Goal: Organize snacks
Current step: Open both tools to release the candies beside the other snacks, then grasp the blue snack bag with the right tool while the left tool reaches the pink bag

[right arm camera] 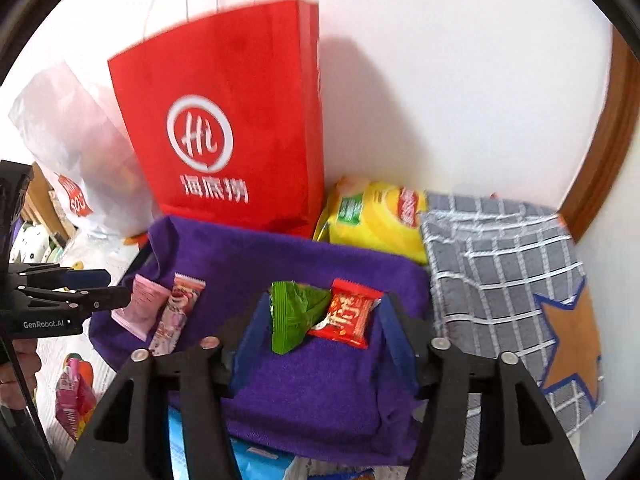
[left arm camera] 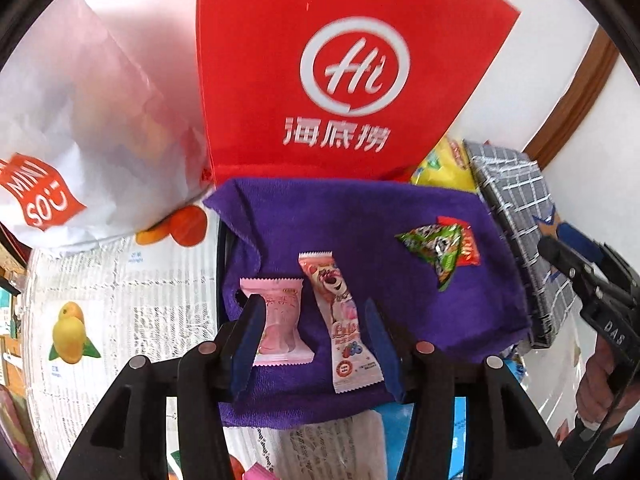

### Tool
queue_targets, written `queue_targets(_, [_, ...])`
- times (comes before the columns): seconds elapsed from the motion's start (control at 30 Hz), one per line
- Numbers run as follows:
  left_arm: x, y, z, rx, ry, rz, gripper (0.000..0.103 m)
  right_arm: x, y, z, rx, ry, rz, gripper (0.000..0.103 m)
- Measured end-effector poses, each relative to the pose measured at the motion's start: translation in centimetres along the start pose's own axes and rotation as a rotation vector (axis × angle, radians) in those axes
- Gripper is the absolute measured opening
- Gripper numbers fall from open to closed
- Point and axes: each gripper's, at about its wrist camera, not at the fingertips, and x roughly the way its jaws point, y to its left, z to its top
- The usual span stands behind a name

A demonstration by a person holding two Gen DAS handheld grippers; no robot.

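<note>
A purple cloth (left arm camera: 360, 220) (right arm camera: 320, 380) holds several small snacks. In the left wrist view my left gripper (left arm camera: 314, 344) is open above a pink candy packet (left arm camera: 280, 320) and a long bear-print packet (left arm camera: 344, 320). A green packet (left arm camera: 434, 246) and a red packet (left arm camera: 468, 246) lie to the right. In the right wrist view my right gripper (right arm camera: 320, 328) is open around the green packet (right arm camera: 296, 316) and red packet (right arm camera: 348, 316). The pink packet (right arm camera: 140, 304) and the bear packet (right arm camera: 176, 312) lie left, near the left gripper (right arm camera: 108, 288).
A red paper bag (left arm camera: 340, 72) (right arm camera: 232, 128) stands behind the cloth. A white plastic bag (left arm camera: 80, 140) (right arm camera: 76, 152) is left of it. A yellow snack bag (right arm camera: 372, 216) and a grey checked cloth (right arm camera: 512, 280) are to the right. A fruit-print sheet (left arm camera: 120, 320) lies left.
</note>
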Motion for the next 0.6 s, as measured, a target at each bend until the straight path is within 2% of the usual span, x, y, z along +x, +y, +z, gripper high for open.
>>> queue_targets(0.13, [-1.7,0.0,0.2,-0.002,-0.032,-0.018,0.050,-1.6,-0.7,-1.1,0.008,0.017,-0.049,0.060])
queue_targets(0.3, [-3.5,-0.3,0.2,0.010,-0.066,-0.036,0.054,-3.2,-2.0,-4.0,0.041,0.045,-0.102,0.060])
queue_targets(0.53, [-4.5,-0.9,0.2,0.020,-0.085,-0.035,0.054,-2.4,-3.6,-9.4,0.095,0.147,-0.125,0.060])
queue_targets(0.6, [-4.8,-1.0,0.1,0.023,-0.091,-0.035,0.054,-1.9,-3.7,-10.9,0.102,0.172,-0.108,0.060])
